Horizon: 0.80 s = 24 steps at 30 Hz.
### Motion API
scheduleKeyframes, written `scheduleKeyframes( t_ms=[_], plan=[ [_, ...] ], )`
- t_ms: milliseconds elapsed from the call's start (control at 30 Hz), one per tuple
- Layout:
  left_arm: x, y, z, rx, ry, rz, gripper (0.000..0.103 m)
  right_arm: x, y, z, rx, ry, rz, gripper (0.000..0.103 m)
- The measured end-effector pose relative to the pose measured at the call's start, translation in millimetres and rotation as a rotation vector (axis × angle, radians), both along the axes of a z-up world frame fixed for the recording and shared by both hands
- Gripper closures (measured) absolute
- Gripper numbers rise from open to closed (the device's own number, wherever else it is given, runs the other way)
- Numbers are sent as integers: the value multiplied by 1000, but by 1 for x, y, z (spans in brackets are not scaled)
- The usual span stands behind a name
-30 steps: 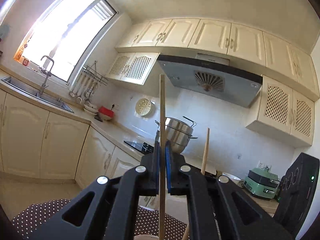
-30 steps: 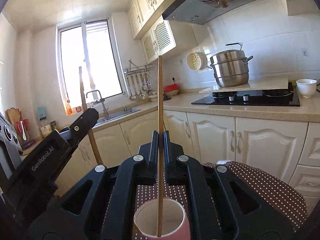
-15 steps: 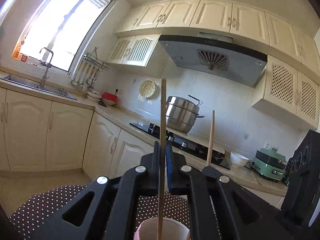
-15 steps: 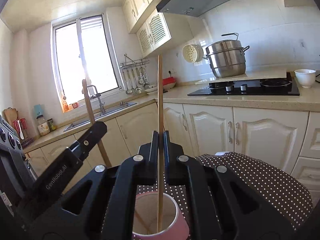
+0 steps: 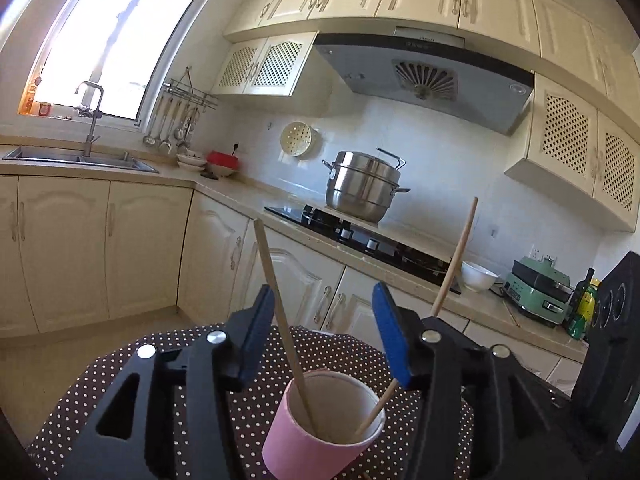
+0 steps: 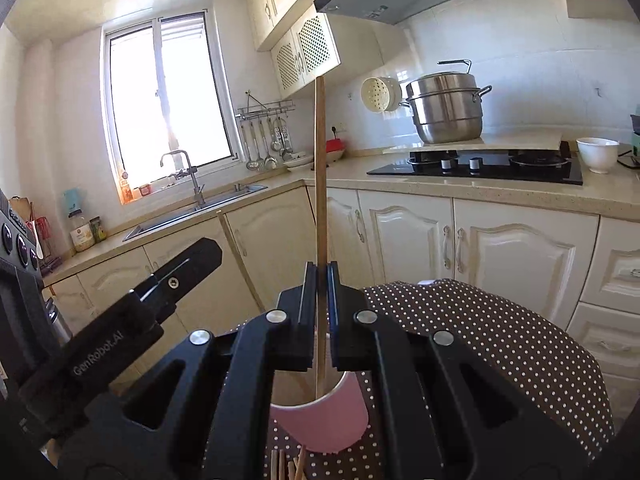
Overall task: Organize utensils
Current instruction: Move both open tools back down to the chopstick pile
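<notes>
Chopsticks are going into the pink cup (image 5: 324, 420) on the dotted cloth (image 5: 100, 392), one from each hand. A second ago the left tool (image 5: 324, 332) was pinched tight on its chopstick (image 5: 280, 320); now its blue pads stand wide apart and the stick has dropped free, foot in the cup, top leaning toward 11 o'clock against the rim. That one is delivered, by my reckoning.

The right tool (image 6: 321, 308) has not let go: its jaws are closed to a slit on the second chopstick (image 6: 320, 208), which it holds upright with the lower end already inside the cup's mouth. From the left camera that stick leans toward 1 o'clock across the cup. It has come lower than it was a second ago, so release looks like the next thing, though the cup is light and a nudge from either tool could tip it.

More sticks (image 6: 286, 466) lie on the cloth at 6 o'clock of the cup, so the job seems far from finished.
</notes>
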State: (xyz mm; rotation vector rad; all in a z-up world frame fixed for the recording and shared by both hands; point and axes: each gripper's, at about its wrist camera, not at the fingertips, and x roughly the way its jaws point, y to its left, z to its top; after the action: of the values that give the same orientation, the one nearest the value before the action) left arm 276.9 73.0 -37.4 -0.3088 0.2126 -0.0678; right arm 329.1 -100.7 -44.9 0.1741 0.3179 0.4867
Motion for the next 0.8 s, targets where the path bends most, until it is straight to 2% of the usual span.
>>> scheduleKeyframes(
  t_ms=[333, 400, 467, 533, 667, 800],
  plan=[
    [-15, -6, -2, 37, 89, -12, 39, -12, -1, -3, -22, 49, -33, 96],
    [-16, -7, -1, 40, 113, -15, 37, -13, -2, -3, -20, 60, -37, 93],
    [-18, -7, -1, 44, 136, -16, 36, -16, -6, -2, -22, 63, -49, 81],
    [-21, -7, -1, 44, 165, -26, 36, -20, -10, -1, -16, 63, -56, 77],
    [-26, -10, -3, 50, 222, -41, 36, -27, -18, -1, -14, 69, -66, 77],
    [-26, -18, -9, 66, 324, -83, 36, -36, -27, -3, -28, 79, -68, 77]
  ],
)
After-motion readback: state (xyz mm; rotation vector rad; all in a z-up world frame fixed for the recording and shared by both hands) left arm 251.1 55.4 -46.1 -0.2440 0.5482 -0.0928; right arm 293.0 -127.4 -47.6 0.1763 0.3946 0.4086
